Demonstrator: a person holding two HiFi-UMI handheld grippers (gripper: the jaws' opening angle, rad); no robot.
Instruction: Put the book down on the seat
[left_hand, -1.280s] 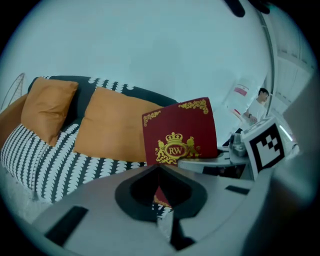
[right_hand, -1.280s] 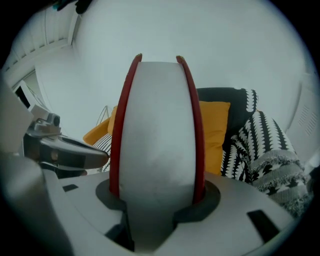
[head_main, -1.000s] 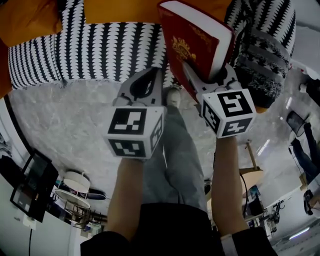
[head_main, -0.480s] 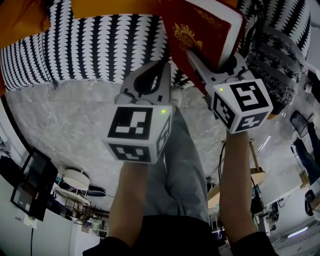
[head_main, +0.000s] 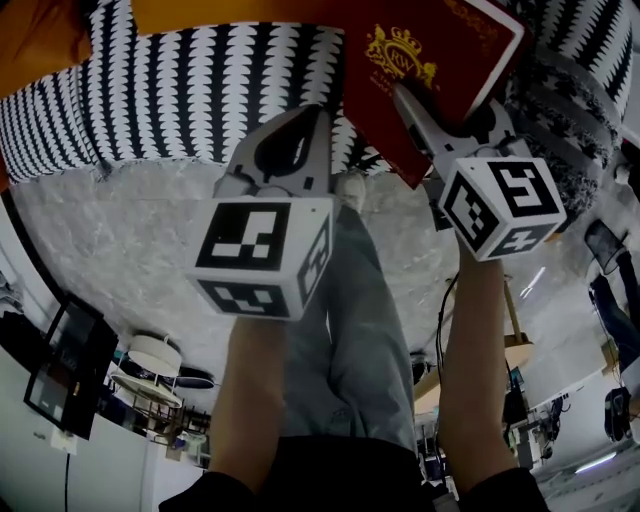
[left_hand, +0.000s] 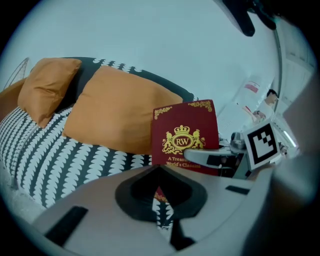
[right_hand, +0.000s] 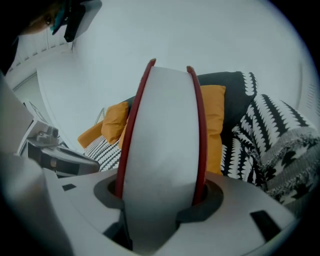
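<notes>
A person's right gripper (head_main: 447, 105) held a red book (head_main: 380, 110) with a gold crest on its cover. The book stood nearly upright between the jaws, one jaw lying across the lower front cover and the other behind the back cover. In the right gripper view the pale page edges filled the gap, with both red covers against the jaws, which were just beginning to open.

The book was over the black-and-white patterned seat (head_main: 180, 100), in front of a large orange cushion (left_hand: 115, 112), with a smaller orange cushion (left_hand: 47, 87) farther left. Whether its lower edge touched the seat could not be told.

The left gripper (head_main: 318, 115) hung just beside the book, to its left, its jaws together and empty, over the seat's front edge and the grey marbled floor (head_main: 120, 240).
</notes>
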